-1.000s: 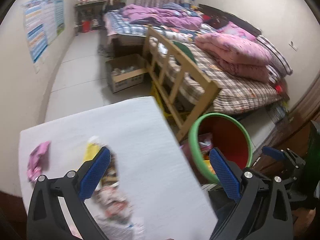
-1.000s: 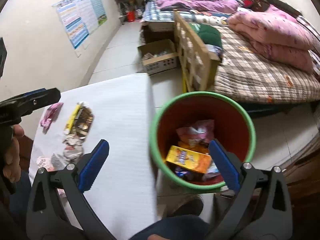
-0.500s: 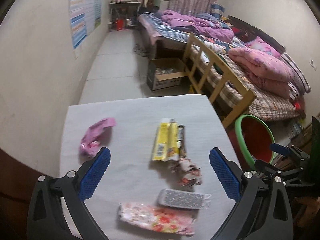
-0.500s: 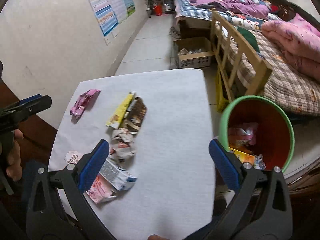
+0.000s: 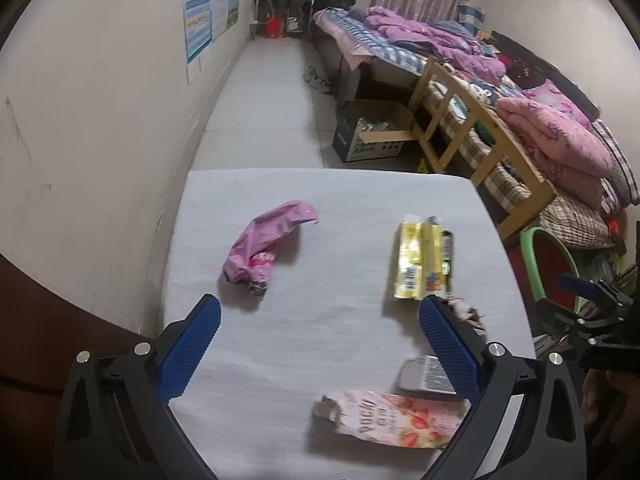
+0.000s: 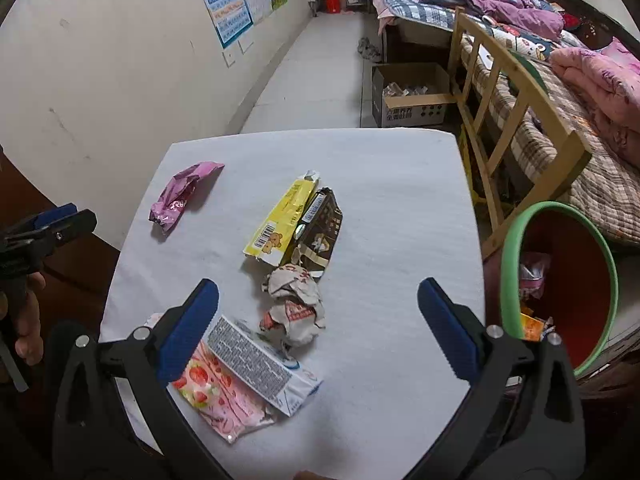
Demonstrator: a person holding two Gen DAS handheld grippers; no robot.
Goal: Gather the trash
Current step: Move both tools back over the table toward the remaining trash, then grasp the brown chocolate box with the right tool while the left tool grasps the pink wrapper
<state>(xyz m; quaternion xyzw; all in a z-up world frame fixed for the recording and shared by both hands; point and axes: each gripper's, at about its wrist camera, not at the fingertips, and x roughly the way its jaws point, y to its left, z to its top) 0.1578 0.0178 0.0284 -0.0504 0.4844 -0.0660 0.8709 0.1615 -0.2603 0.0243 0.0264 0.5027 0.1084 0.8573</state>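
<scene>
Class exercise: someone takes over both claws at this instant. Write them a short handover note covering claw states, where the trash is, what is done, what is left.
Left claw: open, empty, above the table.
Right claw: open, empty, above the table.
On the table: pink wrapper, yellow packet beside brown packet, crumpled paper, white carton lying over strawberry wrapper.
Bin stands off the table's right edge.
Done: some trash already lies in the bin.
Left: all six pieces above.
</scene>
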